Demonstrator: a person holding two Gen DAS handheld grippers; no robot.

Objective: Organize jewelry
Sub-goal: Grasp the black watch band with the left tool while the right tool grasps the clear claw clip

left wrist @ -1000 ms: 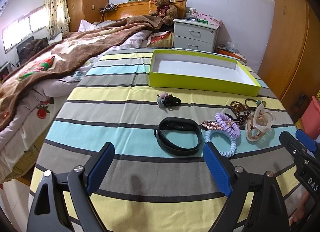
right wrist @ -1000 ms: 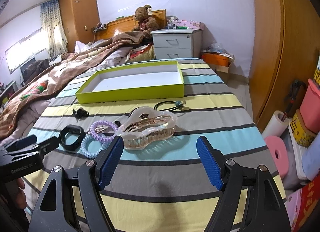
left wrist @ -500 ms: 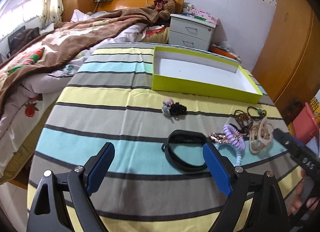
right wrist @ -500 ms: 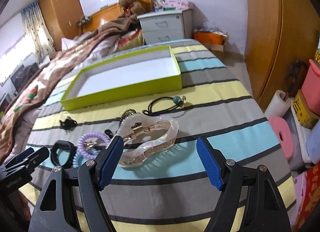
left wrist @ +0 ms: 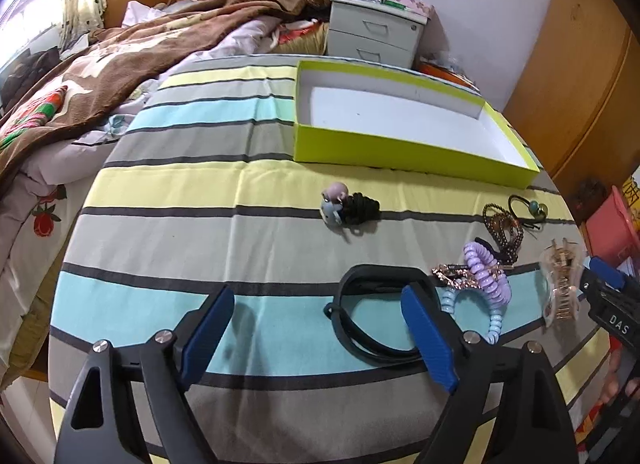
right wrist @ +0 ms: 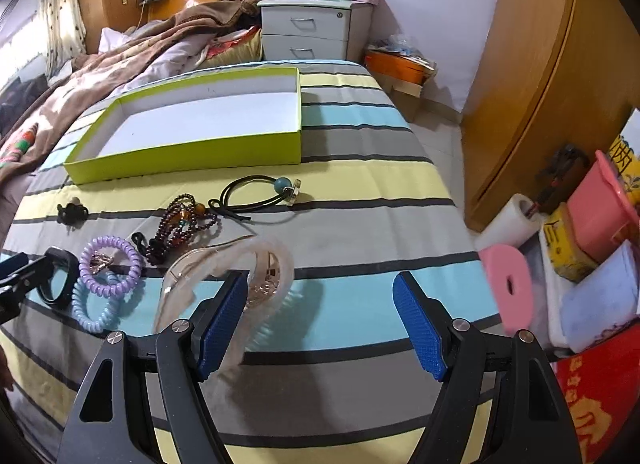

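A lime-green open box with a white inside stands at the far side of the striped table; it also shows in the right wrist view. My left gripper is open, its right finger over a black wristband. Beside the wristband lie purple and blue coil hair ties. My right gripper is open, its left finger touching a clear hair claw. A brown bead bracelet, a black hair tie with a teal bead and a small black clip lie nearby.
A bed with a brown blanket runs along the left. A white nightstand stands behind the table. A wooden wardrobe, a pink bin and a pink roll crowd the floor at the right.
Both grippers have moved lower and closer to the table. The left one now overlaps the black wristband. The right one has reached the clear hair claw, which looks tilted up.
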